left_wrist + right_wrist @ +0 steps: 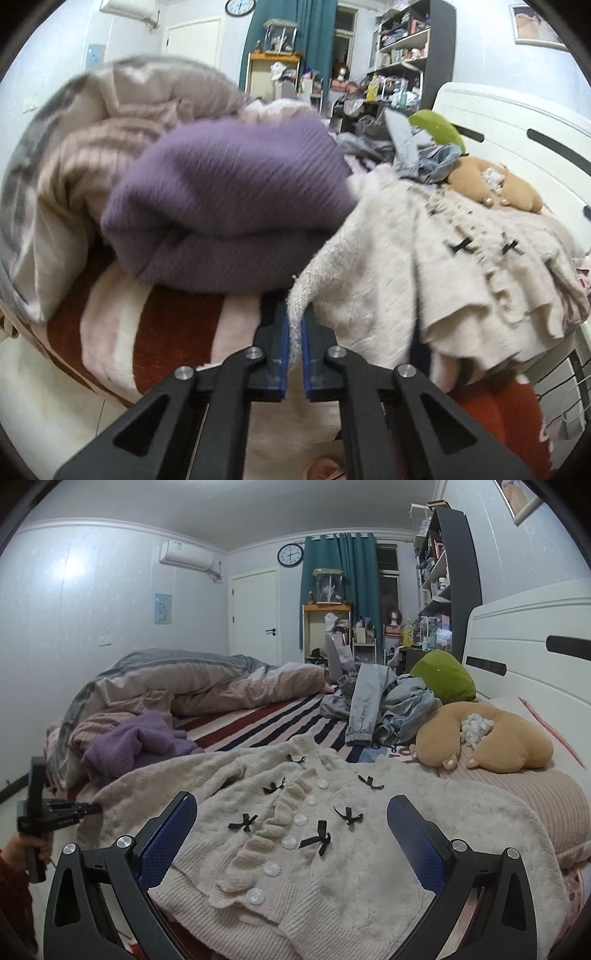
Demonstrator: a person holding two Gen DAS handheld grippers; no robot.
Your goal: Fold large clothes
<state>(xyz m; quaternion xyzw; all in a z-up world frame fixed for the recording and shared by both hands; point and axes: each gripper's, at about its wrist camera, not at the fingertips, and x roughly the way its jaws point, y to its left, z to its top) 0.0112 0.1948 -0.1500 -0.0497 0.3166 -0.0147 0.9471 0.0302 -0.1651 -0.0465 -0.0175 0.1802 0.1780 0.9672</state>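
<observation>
A cream knitted cardigan [332, 830] with white buttons and small black bows lies spread front-up on the bed; it also shows in the left wrist view [443, 266]. My left gripper [294, 332] is shut on the cardigan's left sleeve end at the bed's edge; it also shows in the right wrist view [86, 808] at the far left. My right gripper [291, 834] is open and empty, hovering just above the cardigan's lower front, one finger to each side of the button row.
A purple sweater [229, 206] lies bunched beside a rumpled striped duvet [192, 686]. Grey and blue clothes [388, 705], a green cushion [447, 675] and a tan plush [491, 738] sit near the white headboard [535, 653]. The striped sheet [280, 720] covers the bed.
</observation>
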